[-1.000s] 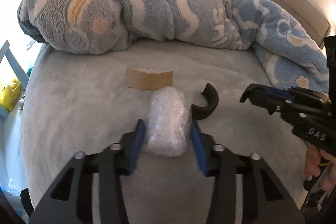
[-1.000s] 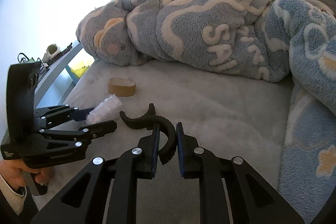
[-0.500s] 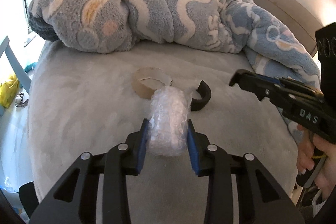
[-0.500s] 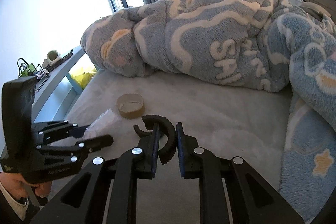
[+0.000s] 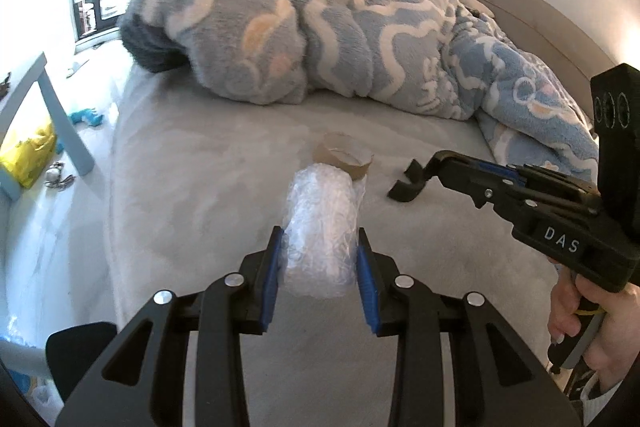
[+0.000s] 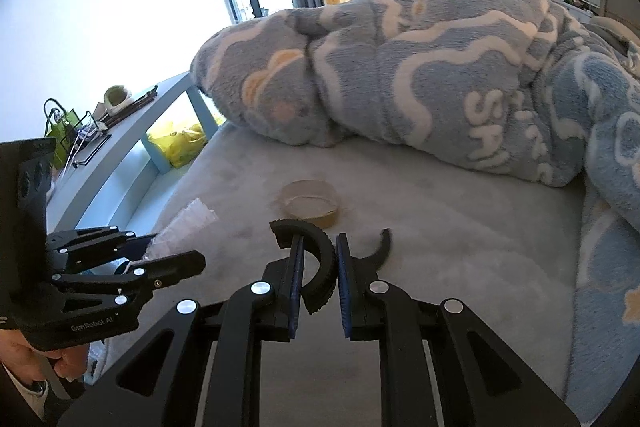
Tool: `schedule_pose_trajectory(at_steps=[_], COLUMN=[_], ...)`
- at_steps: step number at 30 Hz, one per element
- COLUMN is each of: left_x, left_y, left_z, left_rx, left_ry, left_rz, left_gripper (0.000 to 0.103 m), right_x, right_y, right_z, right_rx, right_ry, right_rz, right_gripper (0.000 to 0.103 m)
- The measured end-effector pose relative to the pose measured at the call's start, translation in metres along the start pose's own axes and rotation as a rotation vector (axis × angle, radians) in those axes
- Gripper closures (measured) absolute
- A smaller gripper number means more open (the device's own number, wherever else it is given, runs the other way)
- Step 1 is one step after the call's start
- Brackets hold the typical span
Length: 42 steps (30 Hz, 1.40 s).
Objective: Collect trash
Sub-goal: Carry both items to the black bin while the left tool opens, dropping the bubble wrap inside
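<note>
Status: collection is partly complete, by my reading of both wrist views.

1. Left tool [image 5: 319,259]. Its blue pads are pressed against both sides of a crumpled wad of clear bubble wrap [image 5: 322,227]. I judge the wad secured; it appears clear of the bed [image 5: 192,187], above the strip near the foot edge, though I cannot confirm the gap beneath it.

2. Right tool [image 6: 318,277]. Its fingers are clamped on a black curved plastic clip [image 6: 320,263], a ribbed C-shaped piece with a hooked tail. One end of the clip projects forward of the pads. In the left wrist view the clip hangs from the tool tip above the bed surface, so I rate this item as picked up too.

3. Remaining item. An empty cardboard tape core [image 6: 310,203] lies flat on the bed, roughly midway between the foot edge and the heaped blue fleece blanket [image 6: 400,75]. Neither tool is touching it. It sits just beyond both held items.

4. Outstanding work. No bin or bag for the trash can be identified with certainty. A yellow bag [image 5: 28,155] is visible off the left edge of the bed, but I cannot say what it is for. Both held items need depositing, after which the tape core needs collecting, since both tools are occupied.
</note>
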State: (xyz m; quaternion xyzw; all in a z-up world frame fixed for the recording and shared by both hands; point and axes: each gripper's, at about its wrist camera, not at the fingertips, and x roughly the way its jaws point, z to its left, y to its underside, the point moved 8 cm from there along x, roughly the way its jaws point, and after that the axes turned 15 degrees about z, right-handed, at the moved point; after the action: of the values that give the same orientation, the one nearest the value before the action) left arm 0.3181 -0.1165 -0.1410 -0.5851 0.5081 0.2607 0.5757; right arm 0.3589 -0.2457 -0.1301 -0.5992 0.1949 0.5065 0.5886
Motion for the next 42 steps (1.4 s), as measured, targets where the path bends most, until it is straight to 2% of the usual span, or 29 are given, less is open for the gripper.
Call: schedule_pose_trajectory(at_steps=[19,35,42], left_x=[-0.042,-0.062,-0.061], left_y=[0.042,0.076,0.102], left_z=[0.061,0.15,0.19], left_rx=[-0.048,-0.141,-0.187], left_ry=[-0.049,-0.129,-0.168], left_rz=[0.0,0.022,0.083], left_gripper=[0.066,0.066,0.066], right_x=[0.004,0.037,0.055], right_y=[-0.009,-0.027,-0.03], right_z=[0.085,0.174,0.214], right_rx=[-0.076,-0.174,-0.219], right_ry=[-0.048,-0.104,-0.122], right_rz=[-0.008,0.026,0.052], right_gripper=[0.087,0.087,0.087])
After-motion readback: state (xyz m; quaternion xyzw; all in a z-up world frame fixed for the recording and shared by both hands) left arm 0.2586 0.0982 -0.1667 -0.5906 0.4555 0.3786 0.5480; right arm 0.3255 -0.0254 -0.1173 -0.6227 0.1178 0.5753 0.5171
